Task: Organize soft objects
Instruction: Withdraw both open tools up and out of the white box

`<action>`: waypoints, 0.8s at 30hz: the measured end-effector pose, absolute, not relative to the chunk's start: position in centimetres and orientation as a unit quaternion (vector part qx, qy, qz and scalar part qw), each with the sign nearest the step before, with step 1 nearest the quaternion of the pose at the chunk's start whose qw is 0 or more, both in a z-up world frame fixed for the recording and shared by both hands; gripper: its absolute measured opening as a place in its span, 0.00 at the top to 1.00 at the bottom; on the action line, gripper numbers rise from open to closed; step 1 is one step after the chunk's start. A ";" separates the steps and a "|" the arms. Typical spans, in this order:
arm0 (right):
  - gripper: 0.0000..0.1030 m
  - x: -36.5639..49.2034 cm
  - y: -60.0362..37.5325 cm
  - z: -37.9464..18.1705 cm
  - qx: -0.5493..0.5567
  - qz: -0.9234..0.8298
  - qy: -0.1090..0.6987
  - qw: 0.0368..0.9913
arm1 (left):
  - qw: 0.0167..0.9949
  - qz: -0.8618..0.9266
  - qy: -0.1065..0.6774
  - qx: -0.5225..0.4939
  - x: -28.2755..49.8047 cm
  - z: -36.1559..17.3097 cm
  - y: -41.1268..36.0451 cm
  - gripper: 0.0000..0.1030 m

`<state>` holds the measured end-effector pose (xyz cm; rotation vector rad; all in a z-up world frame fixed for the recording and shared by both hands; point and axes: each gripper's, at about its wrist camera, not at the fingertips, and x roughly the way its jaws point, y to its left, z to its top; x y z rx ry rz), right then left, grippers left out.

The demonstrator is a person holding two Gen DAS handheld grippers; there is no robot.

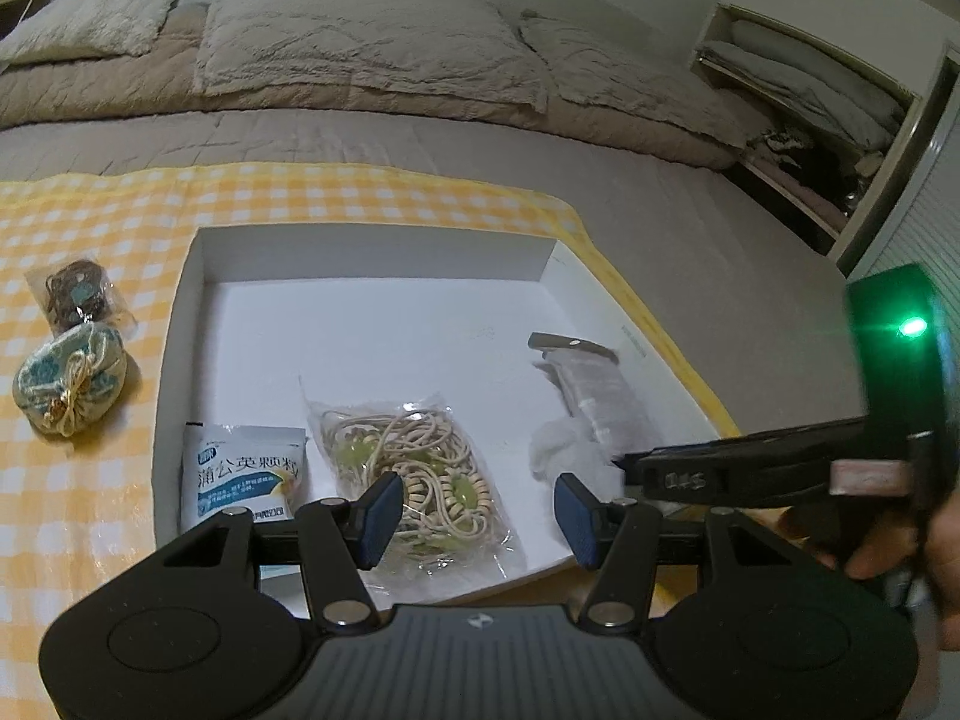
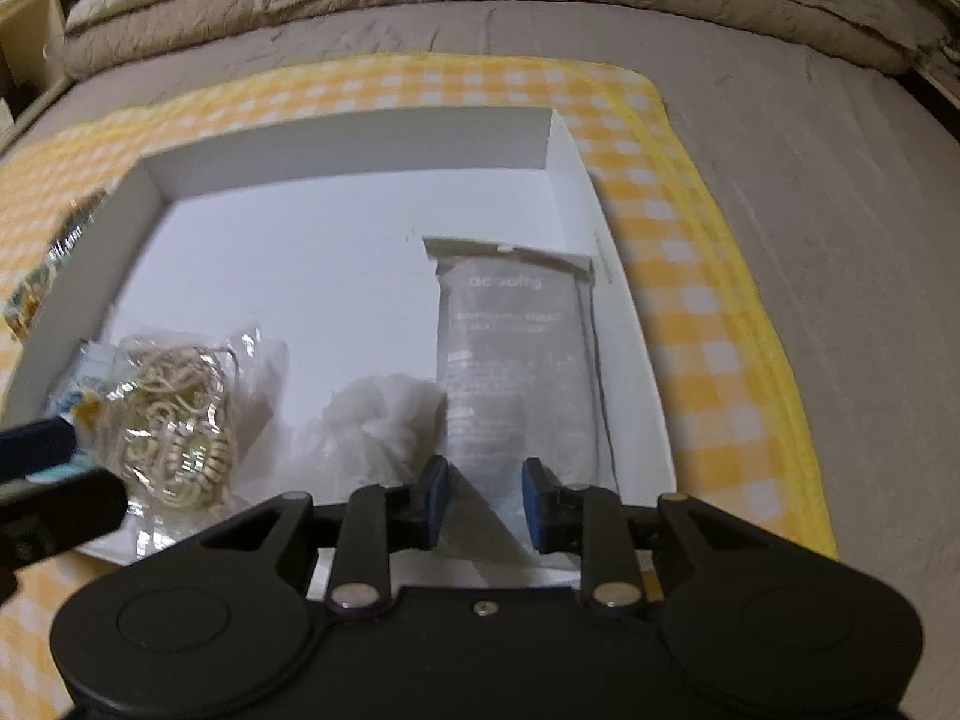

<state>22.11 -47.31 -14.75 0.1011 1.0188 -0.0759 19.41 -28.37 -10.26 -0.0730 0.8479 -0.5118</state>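
Observation:
A white open box (image 1: 372, 252) (image 2: 336, 180) lies on a yellow checked cloth. In it lie a white sachet with blue print (image 1: 243, 474), a clear bag of beige cord and green beads (image 1: 414, 474) (image 2: 174, 426), a white fluffy ball (image 1: 570, 450) (image 2: 384, 420) and a clear flat packet (image 1: 600, 384) (image 2: 516, 360). My left gripper (image 1: 477, 510) is open above the bead bag, holding nothing. My right gripper (image 2: 485, 501) is open over the near end of the flat packet, holding nothing. A patterned pouch (image 1: 69, 381) and a bag of dark beads (image 1: 78, 294) lie left of the box.
The cloth (image 1: 90, 222) (image 2: 690, 300) covers a grey bed (image 1: 690, 228). Pillows and a folded blanket (image 1: 360, 42) lie at the far side. An open wardrobe (image 1: 810, 120) stands at the right. The right gripper's body (image 1: 780, 468) reaches in beside the left one.

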 end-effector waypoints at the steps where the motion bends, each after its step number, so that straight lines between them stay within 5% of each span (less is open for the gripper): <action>1: 0.74 21.8 -47.4 -14.3 0.051 -0.034 0.482 0.874 | 0.880 -0.246 0.406 -0.034 19.4 -10.2 -28.3 0.45; 9: 0.72 18.0 -47.3 -9.8 0.053 -0.013 0.434 0.899 | 0.883 -0.244 0.400 -0.025 18.5 -9.2 -27.7 0.40; 17: 0.37 14.2 -47.4 -7.3 0.044 -0.016 0.400 0.915 | 0.891 -0.244 0.382 -0.007 16.9 -7.6 -27.1 0.20; 24: 0.20 12.1 -47.6 -6.9 0.039 -0.040 0.380 0.923 | 0.899 -0.229 0.372 0.006 15.5 -6.3 -25.9 0.04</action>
